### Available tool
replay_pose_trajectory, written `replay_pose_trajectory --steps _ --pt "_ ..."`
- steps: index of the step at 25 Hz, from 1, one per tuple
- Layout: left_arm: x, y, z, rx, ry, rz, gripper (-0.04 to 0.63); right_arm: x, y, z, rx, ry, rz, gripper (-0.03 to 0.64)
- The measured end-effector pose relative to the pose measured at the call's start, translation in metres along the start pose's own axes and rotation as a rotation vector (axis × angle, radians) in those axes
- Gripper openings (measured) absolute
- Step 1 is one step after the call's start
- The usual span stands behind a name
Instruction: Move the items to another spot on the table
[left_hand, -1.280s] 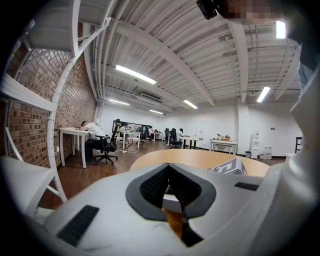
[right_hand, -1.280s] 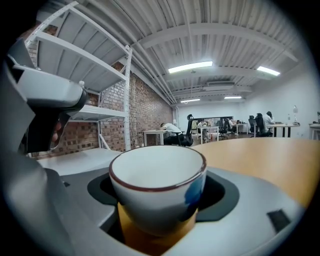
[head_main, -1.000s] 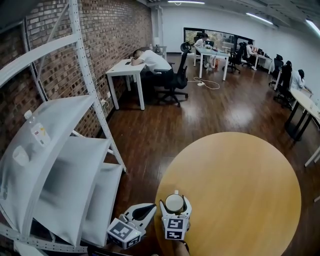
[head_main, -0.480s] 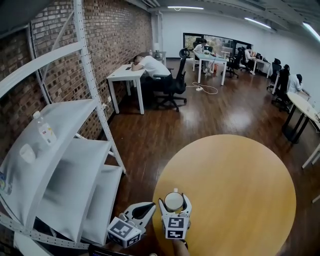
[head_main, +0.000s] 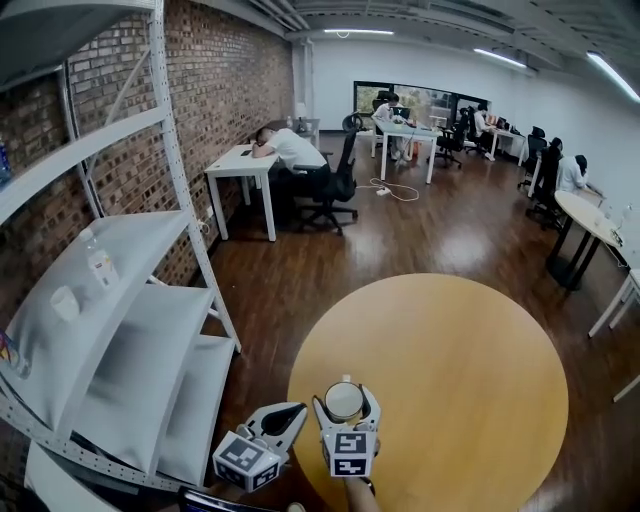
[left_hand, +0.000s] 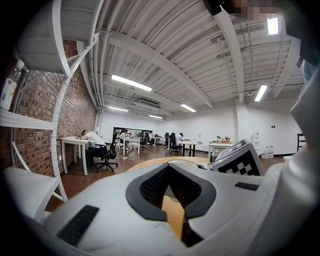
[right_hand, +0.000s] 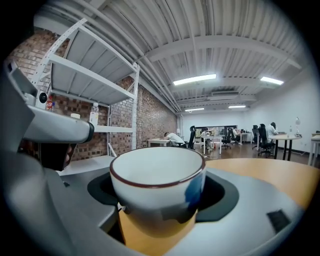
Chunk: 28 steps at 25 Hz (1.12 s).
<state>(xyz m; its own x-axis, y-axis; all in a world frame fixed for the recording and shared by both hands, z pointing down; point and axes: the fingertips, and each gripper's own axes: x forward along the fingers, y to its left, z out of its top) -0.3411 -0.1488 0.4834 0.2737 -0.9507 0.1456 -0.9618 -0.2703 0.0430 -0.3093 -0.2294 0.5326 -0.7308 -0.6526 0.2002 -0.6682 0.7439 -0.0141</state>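
Observation:
A white cup (head_main: 346, 401) with a dark red rim and a blue patch sits between the jaws of my right gripper (head_main: 346, 398), which is shut on it above the near left part of the round wooden table (head_main: 450, 370). The right gripper view shows the cup (right_hand: 157, 187) upright and empty, with the jaws pressing its sides and the table (right_hand: 260, 172) beyond. My left gripper (head_main: 295, 412) hangs just left of the table's edge, its jaws shut with nothing in them. In the left gripper view its tips (left_hand: 170, 167) meet in front of the table (left_hand: 155, 162).
A white metal shelf rack (head_main: 120, 330) stands at the left against the brick wall, with a bottle (head_main: 100, 265) and a small cup (head_main: 66, 303) on one shelf. Desks, chairs and seated people fill the far room. Another table (head_main: 590, 215) stands at the right.
The head view has swung a little, bringing more of the shelf rack into sight. Both grippers keep their places, and the cup stays gripped.

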Motion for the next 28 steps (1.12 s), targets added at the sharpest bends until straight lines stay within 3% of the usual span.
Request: replay_pose_trajectory --steps 16,28 --pt "0.007 -0.089 0.033 -0.031 -0.049 -0.041 0.009 -0.117 -0.040 0.070 -0.058 -0.058 -0.054 0.397" --pt "0.044 -0.122 0.047 -0.005 -0.070 -0.212 0.009 -0.148 -0.084 0.079 -0.042 -0.089 -0.222 0.397"
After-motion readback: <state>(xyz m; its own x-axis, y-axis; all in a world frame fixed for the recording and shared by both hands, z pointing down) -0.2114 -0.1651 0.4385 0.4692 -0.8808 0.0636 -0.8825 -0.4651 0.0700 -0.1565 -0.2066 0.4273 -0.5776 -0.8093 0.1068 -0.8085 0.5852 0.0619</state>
